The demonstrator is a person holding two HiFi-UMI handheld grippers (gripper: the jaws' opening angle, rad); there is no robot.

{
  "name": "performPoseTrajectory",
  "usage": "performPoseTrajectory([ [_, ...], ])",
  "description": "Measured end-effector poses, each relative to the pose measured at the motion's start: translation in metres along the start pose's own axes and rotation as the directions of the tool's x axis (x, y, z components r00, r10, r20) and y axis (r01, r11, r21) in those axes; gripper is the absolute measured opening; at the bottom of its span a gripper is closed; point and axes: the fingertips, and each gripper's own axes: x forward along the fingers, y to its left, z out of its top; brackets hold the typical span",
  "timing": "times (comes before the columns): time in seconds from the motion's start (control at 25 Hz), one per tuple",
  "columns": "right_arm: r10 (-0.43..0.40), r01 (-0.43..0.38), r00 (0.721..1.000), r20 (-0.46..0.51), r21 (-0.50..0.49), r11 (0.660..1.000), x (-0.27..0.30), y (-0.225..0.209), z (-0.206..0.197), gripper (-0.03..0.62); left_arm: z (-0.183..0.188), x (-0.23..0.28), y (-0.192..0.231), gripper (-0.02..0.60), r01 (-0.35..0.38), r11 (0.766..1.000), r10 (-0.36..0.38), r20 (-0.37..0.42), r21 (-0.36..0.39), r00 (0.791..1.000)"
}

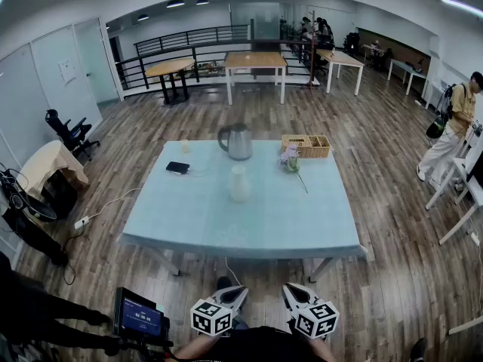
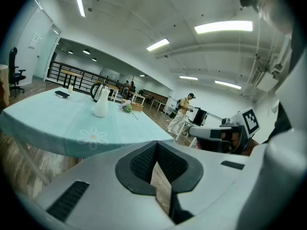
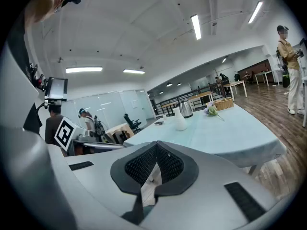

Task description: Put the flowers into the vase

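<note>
Hovering short of the table (image 1: pixel 189 217), left gripper (image 1: pixel 238 293) and right gripper (image 1: pixel 291 293) both clenched empty; best open one early, pinch flowers (image 1: pixel 291 159) low on stem.

The table (image 1: pixel 249 228) is viewed steeply from above and well back by the head camera, and nearly level from just behind each pair of jaws, far ahead-left of the left pair, ahead-right of the right, the vase (image 1: pixel 238 183) being shared by all three.

Matt white vase (image 1: pixel 238 183), shiny metal kettle (image 1: pixel 238 142) and woven basket (image 1: pixel 306 145) on smooth tablecloth (image 1: pixel 249 228).
</note>
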Motion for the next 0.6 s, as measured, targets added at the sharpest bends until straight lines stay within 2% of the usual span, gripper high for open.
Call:
performPoseTrajectory([
  [0.4,-0.015,0.015,1.0,0.005,0.008,1.0,-0.005,0.0,0.004,0.02,0.005,0.001,-0.006,0.008,0.016,1.0,-0.016,-0.014,0.005,1.0],
  [0.6,-0.021,0.02,1.0,0.021,0.059,0.998,0.0,-0.013,0.006,0.02,0.005,0.011,-0.001,0.008,0.016,1.0,-0.015,-0.019,0.006,1.0],
])
